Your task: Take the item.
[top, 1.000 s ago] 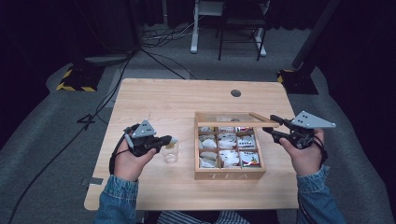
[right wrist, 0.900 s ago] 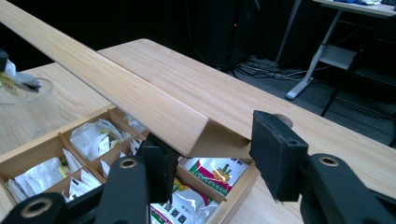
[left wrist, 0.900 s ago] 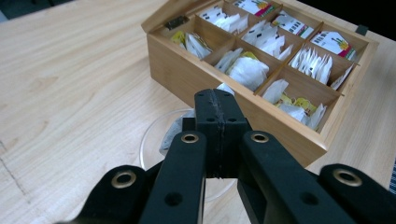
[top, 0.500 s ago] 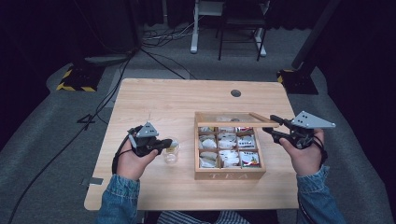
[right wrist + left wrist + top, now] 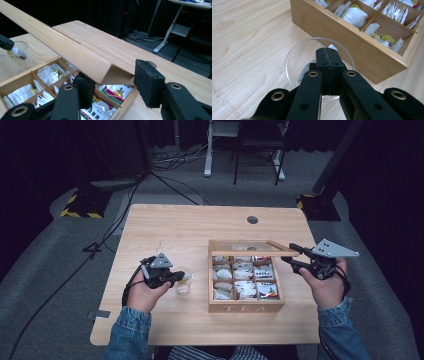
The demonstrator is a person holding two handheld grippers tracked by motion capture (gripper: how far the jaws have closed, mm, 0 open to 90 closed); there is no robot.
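Observation:
A clear glass cup [image 5: 183, 284] stands left of a wooden tea box [image 5: 245, 307] holding several tea bags in compartments. My left gripper [image 5: 182, 276] reaches into the cup, jaws pressed together on a tea bag [image 5: 305, 71] that hangs inside the glass [image 5: 292, 57]. The right gripper view shows that same bag [image 5: 15, 51] under the left jaw tip. The box lid [image 5: 250, 253] is raised and tilted. Its free corner [image 5: 62, 47] rests on one jaw of my right gripper [image 5: 290, 254], which is open [image 5: 115, 87], with a clear gap to the other jaw.
The box carries the word TEA on its front wall. A round cable hole [image 5: 252, 219] sits in the wooden table [image 5: 175, 225] behind the box. Cables, desk legs and striped floor weights lie beyond the far edge.
My left gripper has sunk slightly and shifted right over the glass cup. The right gripper and the raised lid have stayed put.

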